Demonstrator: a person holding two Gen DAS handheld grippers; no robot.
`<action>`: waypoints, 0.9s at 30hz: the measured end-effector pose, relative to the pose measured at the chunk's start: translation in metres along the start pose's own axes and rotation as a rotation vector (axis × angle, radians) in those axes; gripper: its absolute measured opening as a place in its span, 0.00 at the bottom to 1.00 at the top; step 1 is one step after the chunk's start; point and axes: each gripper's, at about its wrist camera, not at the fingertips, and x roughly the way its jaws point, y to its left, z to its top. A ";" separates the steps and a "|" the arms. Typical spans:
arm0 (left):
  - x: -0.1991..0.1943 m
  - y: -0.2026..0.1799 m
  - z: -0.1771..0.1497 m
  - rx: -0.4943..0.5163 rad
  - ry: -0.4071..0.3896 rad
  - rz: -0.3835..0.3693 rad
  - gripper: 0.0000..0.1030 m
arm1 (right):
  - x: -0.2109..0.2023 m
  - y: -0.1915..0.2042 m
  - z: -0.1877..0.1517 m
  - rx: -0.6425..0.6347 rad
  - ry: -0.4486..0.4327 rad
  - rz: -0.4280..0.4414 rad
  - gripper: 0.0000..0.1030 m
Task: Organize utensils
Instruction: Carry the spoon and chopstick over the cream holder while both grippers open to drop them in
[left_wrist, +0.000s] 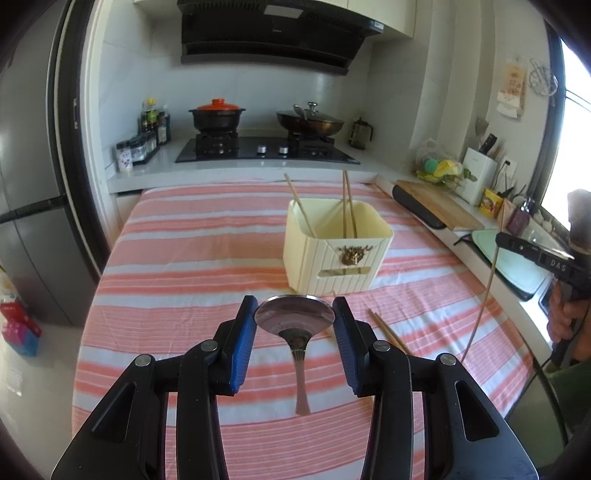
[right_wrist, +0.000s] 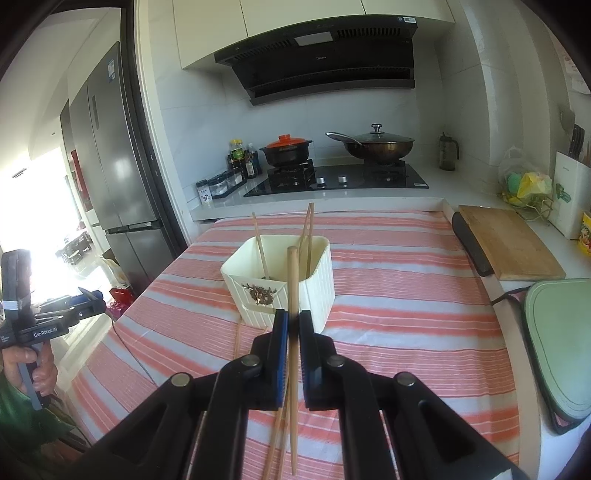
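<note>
A cream utensil box (left_wrist: 337, 246) stands on the striped tablecloth (left_wrist: 184, 266) with three wooden chopsticks (left_wrist: 348, 206) leaning in it. My left gripper (left_wrist: 295, 314) is shut on a metal spoon (left_wrist: 294, 315), gripping the bowl's edges, handle hanging down above the cloth. My right gripper (right_wrist: 293, 325) is shut on a single wooden chopstick (right_wrist: 292, 295), held upright just in front of the box (right_wrist: 280, 280). More chopsticks (left_wrist: 391, 334) lie on the cloth near the box; they also show in the right wrist view (right_wrist: 275, 439).
Stove (left_wrist: 266, 149) with an orange-lidded pot (left_wrist: 217, 114) and a wok (left_wrist: 310, 122) at the back. Wooden cutting board (right_wrist: 509, 242) and green board (right_wrist: 561, 343) on the right counter. Fridge (right_wrist: 110, 166) at the left. Spice jars (left_wrist: 136, 147) by the stove.
</note>
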 end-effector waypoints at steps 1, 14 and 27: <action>0.000 0.001 0.004 -0.003 -0.004 -0.005 0.41 | 0.002 0.001 0.002 -0.004 -0.001 0.001 0.06; -0.002 0.003 0.126 -0.003 -0.141 -0.050 0.41 | 0.044 0.015 0.105 -0.059 -0.120 0.027 0.06; 0.141 -0.017 0.181 -0.035 -0.031 -0.063 0.41 | 0.168 0.009 0.146 -0.041 -0.128 0.041 0.06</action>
